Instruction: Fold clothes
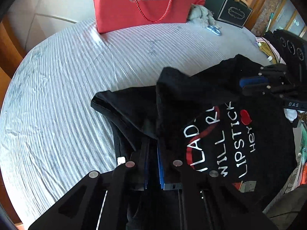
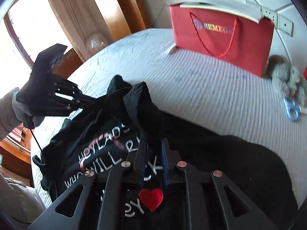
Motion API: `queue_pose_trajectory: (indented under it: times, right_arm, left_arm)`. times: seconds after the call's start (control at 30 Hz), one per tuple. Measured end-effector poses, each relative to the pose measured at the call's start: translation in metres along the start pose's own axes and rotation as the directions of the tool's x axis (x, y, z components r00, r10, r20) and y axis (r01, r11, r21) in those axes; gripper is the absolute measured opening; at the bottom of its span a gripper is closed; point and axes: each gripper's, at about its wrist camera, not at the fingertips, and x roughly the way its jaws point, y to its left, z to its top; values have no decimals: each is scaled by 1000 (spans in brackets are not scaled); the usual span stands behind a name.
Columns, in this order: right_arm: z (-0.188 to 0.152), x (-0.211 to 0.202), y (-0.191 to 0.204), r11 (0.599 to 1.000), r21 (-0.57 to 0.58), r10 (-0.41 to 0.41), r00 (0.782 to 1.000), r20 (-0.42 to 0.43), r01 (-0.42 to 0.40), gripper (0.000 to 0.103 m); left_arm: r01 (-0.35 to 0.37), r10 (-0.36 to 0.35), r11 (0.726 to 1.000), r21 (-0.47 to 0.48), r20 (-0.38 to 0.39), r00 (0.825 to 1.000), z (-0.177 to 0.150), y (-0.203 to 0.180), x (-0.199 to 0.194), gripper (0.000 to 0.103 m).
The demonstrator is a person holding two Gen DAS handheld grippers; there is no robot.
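From the left wrist camera, the left gripper [image 1: 152,153] points steeply down onto a black cotton T-shirt with white lettering and a red heart [image 1: 226,140]; its two blue-padded fingers [image 1: 160,164] stand almost together, clenched on a raised fold of the shirt's black cloth that climbs away from them. The shirt lies on a bed covered with a pale grey-blue ribbed bedspread [image 1: 67,95], printed side up. Beyond the shirt, at the far edge of the bedspread, stands a red paper gift bag with twisted red cord handles [image 1: 142,5]; beside it sit a grey plush toy [image 1: 201,13], a black square gift box with a framed label [image 1: 228,7] and blue-handled scissors [image 1: 214,29]. Over the shirt's upper edge the right gripper [image 1: 255,84] reaches in from the side, its blue pad against the black cloth. From the right wrist camera, the right gripper [image 2: 153,159] tilts down over the shirt's lettering, its fingers narrowly parted with a ridge of black cloth between them; whether the pads press it I cannot tell. At the shirt's far corner the left gripper [image 2: 96,100] comes in nearly level, held by a hand [image 2: 28,115] in a grey sleeve [image 2: 7,113], pinching a lifted peak of the shirt.
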Motion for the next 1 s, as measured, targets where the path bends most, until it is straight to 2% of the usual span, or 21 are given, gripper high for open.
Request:
queue_pose_trajectory:
  times: [0.07,0.13,0.2,0.33,0.4,0.43,0.53,0.6,0.67,0.73,0.8,0.87,0.9,1.0]
  right_arm:
    - [-2,0,-8,998,55,-6,1000,14,5,15]
    - [1,-5,-17,994,110,-7,999,49,1,17]
    - [0,-14,-23,989,148,-16,997,71,5,20]
    - [-17,-40,-34,978,201,-78,994,77,61,21]
    - [-36,-60,-52,955,275,-133,988,82,106,21]
    - [-48,-72,-65,936,327,-166,983,83,130,21]
    - [-89,-114,-101,861,464,-275,958,79,208,21]
    - [-118,-142,-123,796,535,-362,931,48,282,22]
    - [-148,-172,-149,713,616,-434,901,12,335,30]
    - [-177,-200,-174,621,699,-481,877,-16,354,33]
    - [-200,-218,-195,547,758,-504,863,-39,354,34]
    - [-218,-230,-213,487,803,-513,856,-56,344,35]
    - [-222,-231,-219,479,813,-503,862,-54,331,35]
    - [-221,-224,-233,487,815,-469,881,-59,314,44]
  left_arm:
    - [-2,2,1000,-6,50,999,11,0,-10,15]
    - [-10,9,1000,7,98,995,23,-6,-16,31]
    - [11,-16,999,46,91,996,34,-14,-5,38]
    - [-7,3,994,108,41,999,41,-28,25,38]
    - [-31,27,993,117,35,999,42,-30,36,38]
    - [-40,37,992,120,33,999,43,-31,41,38]
    - [3,-7,994,106,38,999,47,-30,44,38]
    - [26,-30,994,110,39,999,51,-31,47,38]
    - [32,-34,994,105,15,999,56,-33,56,39]
    - [45,-44,993,113,-8,999,56,-36,62,39]
    - [33,-33,991,127,-4,999,56,-40,65,38]
    - [11,-12,990,138,4,1000,56,-44,66,27]
    - [-11,10,990,139,10,1000,56,-45,65,10]
    - [-17,12,992,126,40,999,59,-45,56,4]
